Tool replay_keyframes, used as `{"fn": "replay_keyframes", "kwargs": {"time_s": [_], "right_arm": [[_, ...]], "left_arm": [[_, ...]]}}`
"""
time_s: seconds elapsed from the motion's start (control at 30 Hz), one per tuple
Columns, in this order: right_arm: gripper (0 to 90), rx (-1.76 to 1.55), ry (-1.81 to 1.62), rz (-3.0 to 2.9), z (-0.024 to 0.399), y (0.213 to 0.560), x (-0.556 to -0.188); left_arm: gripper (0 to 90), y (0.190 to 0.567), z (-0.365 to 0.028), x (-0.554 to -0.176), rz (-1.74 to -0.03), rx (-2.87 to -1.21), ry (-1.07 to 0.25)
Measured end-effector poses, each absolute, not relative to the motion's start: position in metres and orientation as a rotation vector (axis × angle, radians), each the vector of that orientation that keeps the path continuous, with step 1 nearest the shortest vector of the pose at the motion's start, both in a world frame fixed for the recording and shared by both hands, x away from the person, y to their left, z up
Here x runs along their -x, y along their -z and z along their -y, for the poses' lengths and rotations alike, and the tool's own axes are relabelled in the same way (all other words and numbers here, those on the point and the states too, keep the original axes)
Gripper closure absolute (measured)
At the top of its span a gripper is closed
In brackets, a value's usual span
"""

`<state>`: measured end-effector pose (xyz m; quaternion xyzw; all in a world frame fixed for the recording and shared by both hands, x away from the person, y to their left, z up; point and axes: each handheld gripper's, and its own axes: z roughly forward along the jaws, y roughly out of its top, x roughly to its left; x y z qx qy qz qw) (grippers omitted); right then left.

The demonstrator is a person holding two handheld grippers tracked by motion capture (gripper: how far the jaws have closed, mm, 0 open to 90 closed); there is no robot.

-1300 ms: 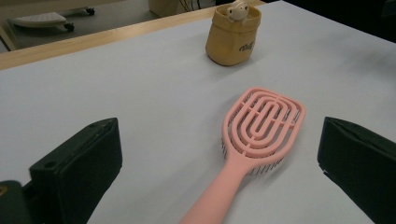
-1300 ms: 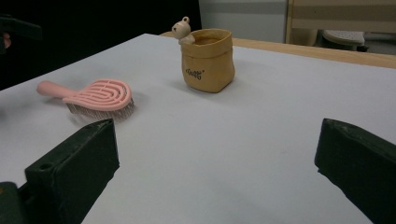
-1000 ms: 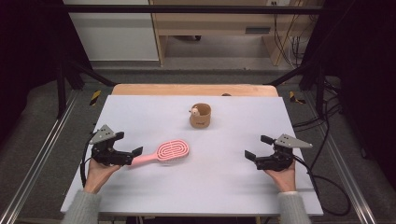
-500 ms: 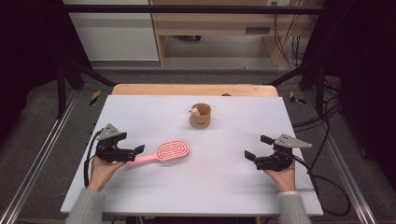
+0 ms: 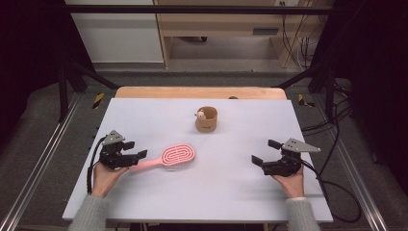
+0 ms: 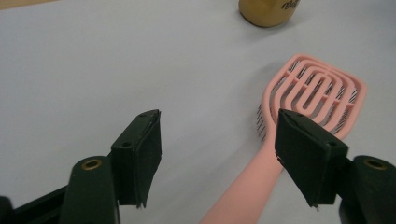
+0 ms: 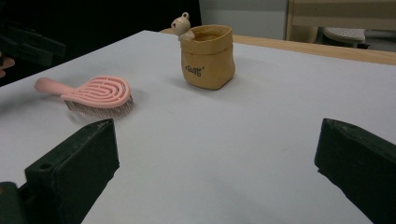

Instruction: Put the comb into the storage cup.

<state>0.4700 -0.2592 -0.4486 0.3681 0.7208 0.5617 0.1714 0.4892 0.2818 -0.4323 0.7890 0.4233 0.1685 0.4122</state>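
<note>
Pale grey and matte, the tabletop sits on a wooden bench inside a dark metal frame, with a wooden shelf unit and cables beyond its far edge. A pink hairbrush lies bristles down near the left edge of the tabletop, about midway between near and far, its oval head pointing toward the centre and its handle toward the left side. The left gripper, held in the person's left hand, is at the end of that handle. In the left gripper view the handle runs up between the two black jaws, close against the right-hand one, while a clear gap remains to the other; the jaws have just been closing and are now about half open, not yet pressing on the brush from both sides. A tan pouch-shaped holder with a small bear figure on its rim stands upright toward the far edge, near the middle. The right gripper rests low over the tabletop close to the right edge, well apart from the brush, its jaws spread wide with nothing between them.
</note>
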Motion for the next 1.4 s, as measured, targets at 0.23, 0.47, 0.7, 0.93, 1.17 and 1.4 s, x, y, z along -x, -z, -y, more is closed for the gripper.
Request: {"fn": "replay_keyframes", "kwargs": {"time_s": [0.23,0.47,0.7,0.93,1.17,1.4], "right_arm": [[0.2,-1.044,-1.593,-2.044,0.259,0.448,-0.47],[0.2,-1.047,-1.591,-2.048,0.259,0.449,-0.47],[0.2,-1.045,-1.592,-2.05,0.259,0.449,-0.47],[0.2,-1.044,-1.592,-2.048,0.259,0.449,-0.47],[0.2,-1.044,-1.59,-2.049,0.259,0.449,-0.47],[0.2,-1.044,-1.59,-2.05,0.259,0.449,-0.47]], "left_arm": [[49.1,0.433,-0.28,-0.488,-1.074,-2.006,-0.413],[61.8,0.435,-0.278,-0.488,-1.075,-2.043,-0.424],[73.2,0.437,-0.277,-0.488,-1.093,-2.079,-0.419],[81.9,0.439,-0.276,-0.488,-1.101,-2.101,-0.4],[88.2,0.441,-0.276,-0.488,-1.102,-2.126,-0.401],[89.4,0.444,-0.275,-0.489,-1.116,-2.154,-0.406]]}}
